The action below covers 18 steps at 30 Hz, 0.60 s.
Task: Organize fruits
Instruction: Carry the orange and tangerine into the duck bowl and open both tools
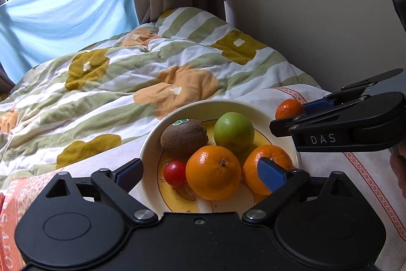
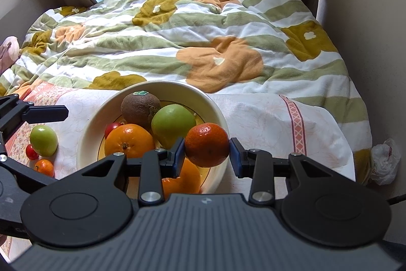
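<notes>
The right gripper (image 2: 206, 153) clamps a dark mandarin (image 2: 206, 145), poised over the near right rim of the bowl (image 2: 86, 139), which lies ahead and left and holds a kiwi (image 2: 139, 107), green fruit (image 2: 172, 125), oranges and a tomato. The left gripper (image 1: 200, 173) is wide open, empty.

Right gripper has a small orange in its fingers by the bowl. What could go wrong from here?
1. The dark orange mandarin is pinched only at its sides by the right gripper; being round and glossy, it might slip out.
2. The cream ceramic bowl already holds five fruits; one dropped in may roll off the large orange or green apple.
3. The bowl sits on cloth over soft bedding, so a nudge could tip it.
</notes>
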Motion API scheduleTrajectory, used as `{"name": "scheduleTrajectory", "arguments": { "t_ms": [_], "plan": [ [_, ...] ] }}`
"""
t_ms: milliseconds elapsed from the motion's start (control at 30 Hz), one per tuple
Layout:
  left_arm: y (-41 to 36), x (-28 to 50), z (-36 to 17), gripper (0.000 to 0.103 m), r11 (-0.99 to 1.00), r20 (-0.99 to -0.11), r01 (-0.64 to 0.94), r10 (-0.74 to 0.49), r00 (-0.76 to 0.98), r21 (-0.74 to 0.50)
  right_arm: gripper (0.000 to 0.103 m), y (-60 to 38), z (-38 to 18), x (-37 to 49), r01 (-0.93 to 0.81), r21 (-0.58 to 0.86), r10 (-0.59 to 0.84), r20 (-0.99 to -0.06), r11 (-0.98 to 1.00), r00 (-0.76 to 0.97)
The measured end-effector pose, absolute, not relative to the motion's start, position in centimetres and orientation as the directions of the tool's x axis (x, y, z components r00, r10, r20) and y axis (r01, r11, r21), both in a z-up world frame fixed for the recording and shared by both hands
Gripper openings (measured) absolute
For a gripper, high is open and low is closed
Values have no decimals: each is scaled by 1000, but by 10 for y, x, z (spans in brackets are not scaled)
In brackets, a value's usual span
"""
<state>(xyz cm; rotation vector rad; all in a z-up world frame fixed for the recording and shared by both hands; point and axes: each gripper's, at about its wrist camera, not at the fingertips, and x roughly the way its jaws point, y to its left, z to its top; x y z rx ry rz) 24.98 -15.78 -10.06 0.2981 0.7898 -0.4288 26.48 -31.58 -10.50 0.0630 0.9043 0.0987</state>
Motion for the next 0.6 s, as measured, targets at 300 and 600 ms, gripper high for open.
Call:
{"name": "scheduleTrajectory", "arguments": {
  "t_ms": [300, 600],
  "plan": [
    [-148, 243, -99, 99, 896, -733, 432, -223, 642, 106, 52, -313, -116, 275, -83, 105, 134, -796, 991, 590],
    [-142, 235, -102, 99, 913, -742, 395, -197, 641, 98, 103, -315, -118, 269, -78, 121, 143, -767, 990, 625]
  ]
}}
